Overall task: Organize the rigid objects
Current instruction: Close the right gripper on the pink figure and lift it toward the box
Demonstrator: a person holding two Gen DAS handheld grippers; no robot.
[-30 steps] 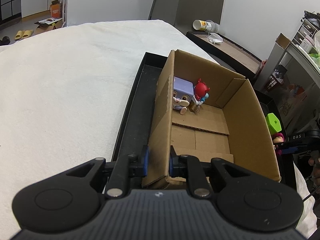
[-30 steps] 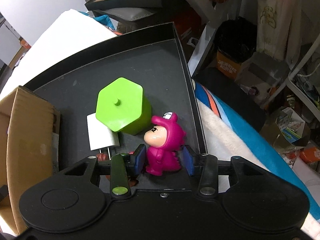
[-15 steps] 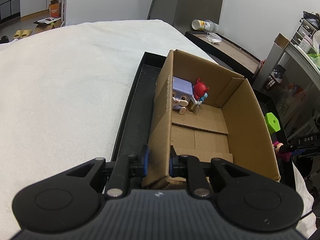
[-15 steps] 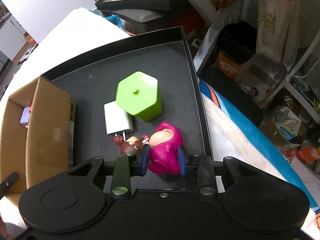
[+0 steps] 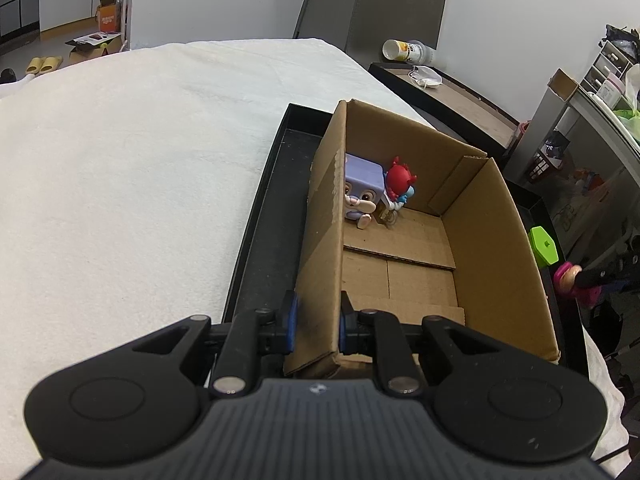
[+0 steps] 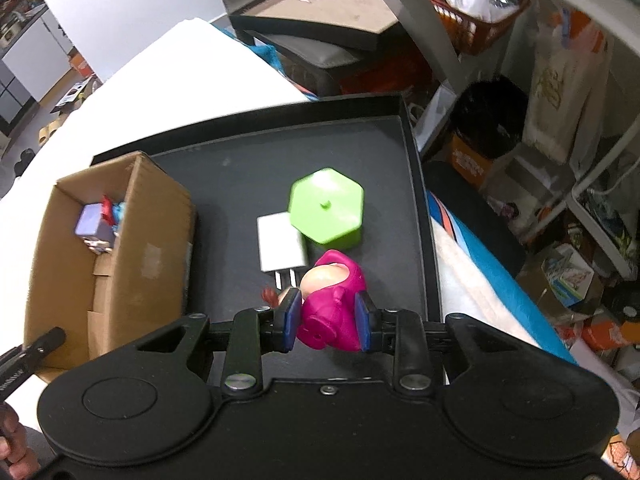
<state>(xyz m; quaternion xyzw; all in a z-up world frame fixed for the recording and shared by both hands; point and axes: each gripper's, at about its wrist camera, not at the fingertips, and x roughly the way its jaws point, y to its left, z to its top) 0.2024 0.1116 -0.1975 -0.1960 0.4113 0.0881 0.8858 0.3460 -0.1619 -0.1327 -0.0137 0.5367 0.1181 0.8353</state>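
My right gripper (image 6: 327, 318) is shut on a pink figurine (image 6: 332, 312) and holds it lifted above the black tray (image 6: 240, 184). A green hexagonal box (image 6: 326, 208), a white charger (image 6: 280, 246) and a small brown figure (image 6: 276, 295) lie on the tray below. My left gripper (image 5: 316, 326) is shut on the near left wall of the cardboard box (image 5: 320, 240). Inside the box a purple cube toy (image 5: 362, 190) and a red-headed figure (image 5: 400, 182) stand in the far left corner. The pink figurine also shows at the right of the left wrist view (image 5: 568, 276).
The tray sits on a white blanket (image 5: 140, 180). The cardboard box (image 6: 112, 248) stands on the tray's left half. A dark side table (image 6: 320, 16) with a cup stands beyond. Shelves and clutter (image 6: 560, 160) crowd the right side.
My right gripper has risen with the pink figurine, well above the tray, and now sees the box. My left gripper keeps its hold on the box wall.
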